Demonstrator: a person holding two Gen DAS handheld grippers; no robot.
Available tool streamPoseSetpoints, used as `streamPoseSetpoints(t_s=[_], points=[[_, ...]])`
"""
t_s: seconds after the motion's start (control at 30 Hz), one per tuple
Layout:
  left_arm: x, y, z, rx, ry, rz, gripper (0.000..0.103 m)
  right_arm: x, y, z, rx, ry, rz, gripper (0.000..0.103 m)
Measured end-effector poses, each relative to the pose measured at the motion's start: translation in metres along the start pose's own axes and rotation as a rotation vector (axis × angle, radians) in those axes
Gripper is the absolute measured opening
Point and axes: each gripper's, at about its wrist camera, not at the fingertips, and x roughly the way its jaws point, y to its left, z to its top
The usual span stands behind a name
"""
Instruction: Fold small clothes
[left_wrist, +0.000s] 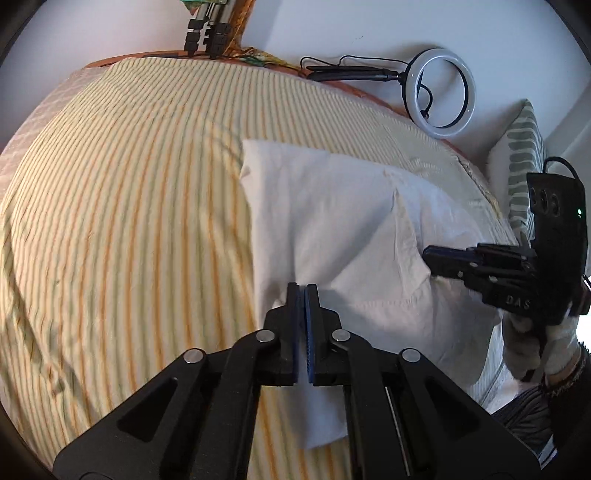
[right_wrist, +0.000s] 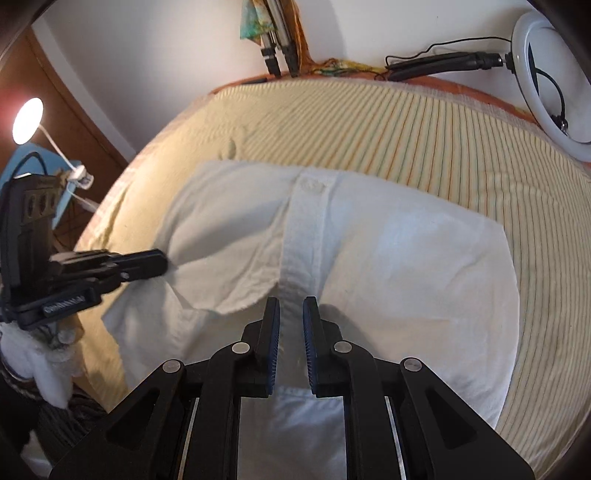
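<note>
We work on the white garment (right_wrist: 369, 258), which lies spread on the striped bed (right_wrist: 424, 129). Our left gripper (left_wrist: 302, 291) is pressed together, pinching the garment's edge so that side can be carried over. Our right gripper (right_wrist: 291, 306) hovers above the garment's button placket (right_wrist: 306, 221), slightly spread and holding nothing, ready to grip.

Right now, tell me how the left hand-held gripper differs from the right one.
The left hand-held gripper has its jaws closed, pinching the white shirt at its edge. The right hand-held gripper has its jaws apart and holds nothing. Creases radiate from the left one; none gather at the right one, which points at the button placket. Both are black with blue pads.
</note>
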Motion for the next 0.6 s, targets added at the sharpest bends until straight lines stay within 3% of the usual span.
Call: streamPoseSetpoints(t_s=[0.23,0.4,0.5,0.6], points=[[-0.016,0.006,-0.037,0.059,0.026,0.067,0.004,-0.013,-0.012,-0.004,0.037,-0.020,0.053,0.011],[-0.025,0.002,-0.053,0.127,0.042,0.110,0.004,-0.047,-0.024,-0.014,0.076,-0.092,0.106,0.011],[-0.037,0.003,-0.055,0.125,0.015,0.134,0.004,-0.070,-0.038,-0.029,0.105,-0.127,0.105,0.011],[-0.049,0.006,-0.045,0.082,-0.037,0.110,0.004,-0.075,-0.053,-0.042,0.123,-0.110,0.086,0.011]])
